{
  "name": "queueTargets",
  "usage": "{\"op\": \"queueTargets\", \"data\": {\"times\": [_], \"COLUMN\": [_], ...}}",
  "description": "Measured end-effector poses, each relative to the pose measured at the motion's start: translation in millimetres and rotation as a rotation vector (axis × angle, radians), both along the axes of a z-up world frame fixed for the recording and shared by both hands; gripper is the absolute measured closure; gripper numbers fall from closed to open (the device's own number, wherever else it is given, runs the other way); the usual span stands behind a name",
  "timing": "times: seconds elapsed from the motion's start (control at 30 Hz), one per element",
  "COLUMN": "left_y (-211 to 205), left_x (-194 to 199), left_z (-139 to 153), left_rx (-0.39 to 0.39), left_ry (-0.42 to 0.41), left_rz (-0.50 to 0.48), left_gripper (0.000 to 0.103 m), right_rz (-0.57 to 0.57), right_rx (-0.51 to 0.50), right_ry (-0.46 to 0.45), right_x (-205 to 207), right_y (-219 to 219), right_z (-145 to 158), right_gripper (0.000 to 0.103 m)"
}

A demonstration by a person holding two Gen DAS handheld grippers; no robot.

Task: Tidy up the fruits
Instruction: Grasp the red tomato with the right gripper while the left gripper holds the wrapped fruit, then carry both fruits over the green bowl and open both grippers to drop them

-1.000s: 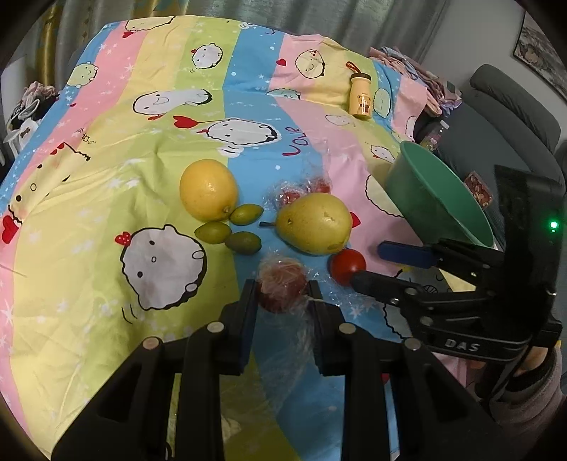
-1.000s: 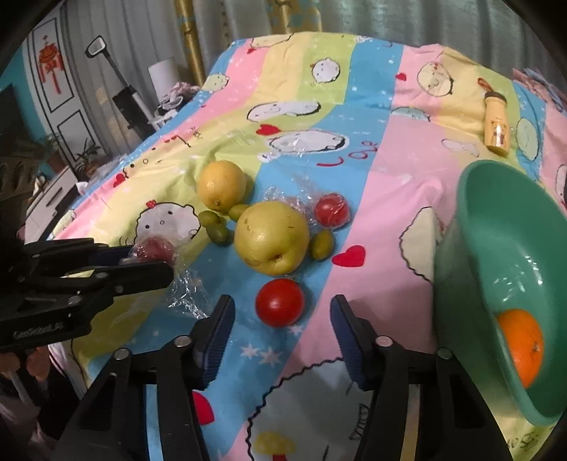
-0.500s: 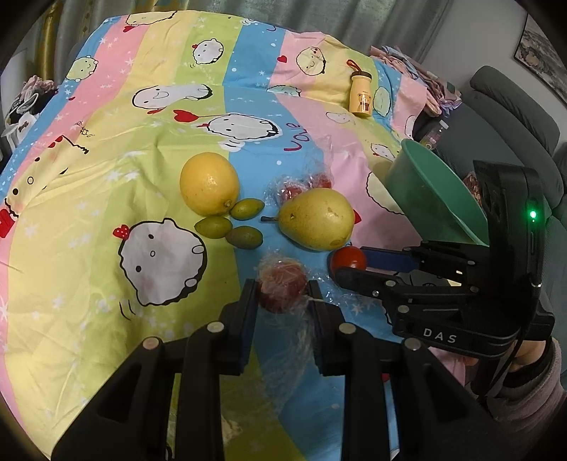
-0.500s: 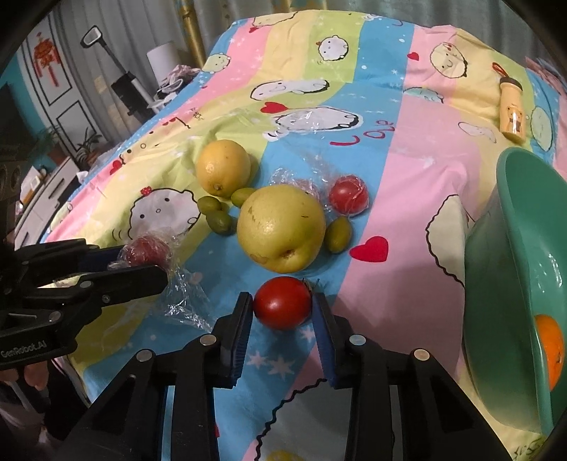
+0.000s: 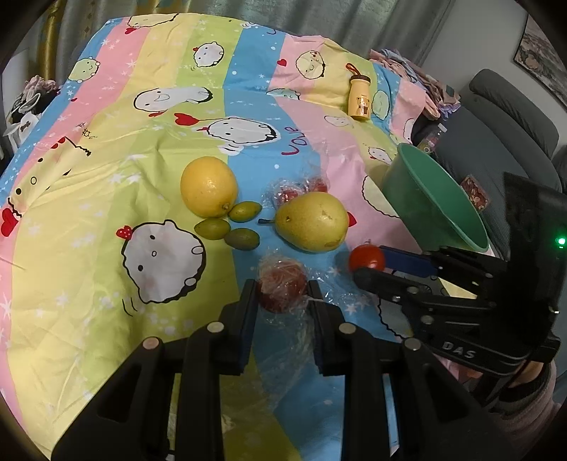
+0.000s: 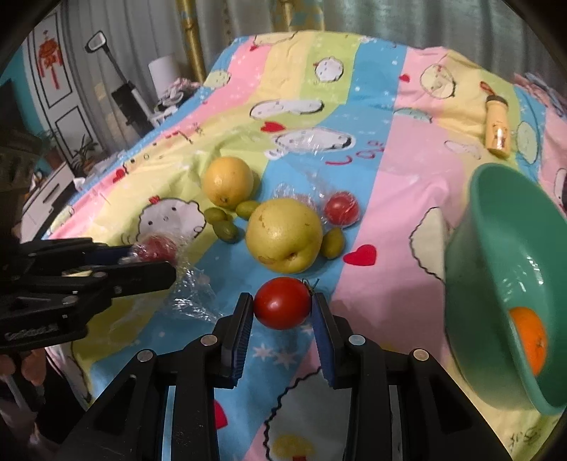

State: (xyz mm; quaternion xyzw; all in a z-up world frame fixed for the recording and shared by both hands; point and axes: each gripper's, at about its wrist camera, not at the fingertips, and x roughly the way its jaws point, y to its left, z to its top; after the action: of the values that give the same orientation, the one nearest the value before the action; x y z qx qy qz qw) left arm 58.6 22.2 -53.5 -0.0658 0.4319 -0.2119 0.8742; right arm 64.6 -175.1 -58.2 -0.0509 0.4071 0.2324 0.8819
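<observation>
We are in a home: a cartoon-print bedsheet (image 5: 149,117) covers the bed, with grey curtains (image 5: 319,14) behind, a grey sofa (image 5: 503,117) alongside, a framed picture (image 5: 542,71) and a red hanging ornament (image 6: 49,60) on the walls.

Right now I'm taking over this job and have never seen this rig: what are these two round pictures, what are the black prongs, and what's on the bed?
There is no robot arm. A person holds one two-finger gripper in each hand, and each has a fisheye camera looking along its fingers; that is why each picture shows black prongs at the bottom.

In the left wrist picture, the left gripper is shut on a red fruit in plastic wrap. The right gripper comes in from the right side.

In the right wrist picture, the right gripper is shut on a bare tomato.

On the cartoon bedsheet lie a lemon, a pear, several small green fruits, another wrapped red fruit and a small yellow bottle. The green bowl already holds an orange.
</observation>
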Motion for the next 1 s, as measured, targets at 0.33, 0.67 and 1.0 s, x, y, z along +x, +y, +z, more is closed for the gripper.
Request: {"op": "queueTargets", "data": {"times": [0.33, 0.67, 1.0], "left_y": [-14.4, -54.5, -114.4], "left_x": [-3.3, 7.2, 25.4], "left_z": [7.6, 31.8, 57.7], "left_rx": [0.012, 0.037, 0.050], "left_ry": [0.002, -0.049, -0.125], "left_rz": [-0.013, -0.063, -0.157], "left_gripper": [0.076, 0.076, 0.076], "right_rz": [-0.076, -0.143, -0.239], "right_rx": [0.066, 0.126, 0.147], "right_ry": [-0.071, -0.143, -0.216], "right_x": [-15.6, -15.8, -8.9], "right_y": [-30.1, -64.2, -103.3], "right_z": [16.0, 35.3, 51.7], "right_gripper": [0.068, 0.068, 0.068]}}
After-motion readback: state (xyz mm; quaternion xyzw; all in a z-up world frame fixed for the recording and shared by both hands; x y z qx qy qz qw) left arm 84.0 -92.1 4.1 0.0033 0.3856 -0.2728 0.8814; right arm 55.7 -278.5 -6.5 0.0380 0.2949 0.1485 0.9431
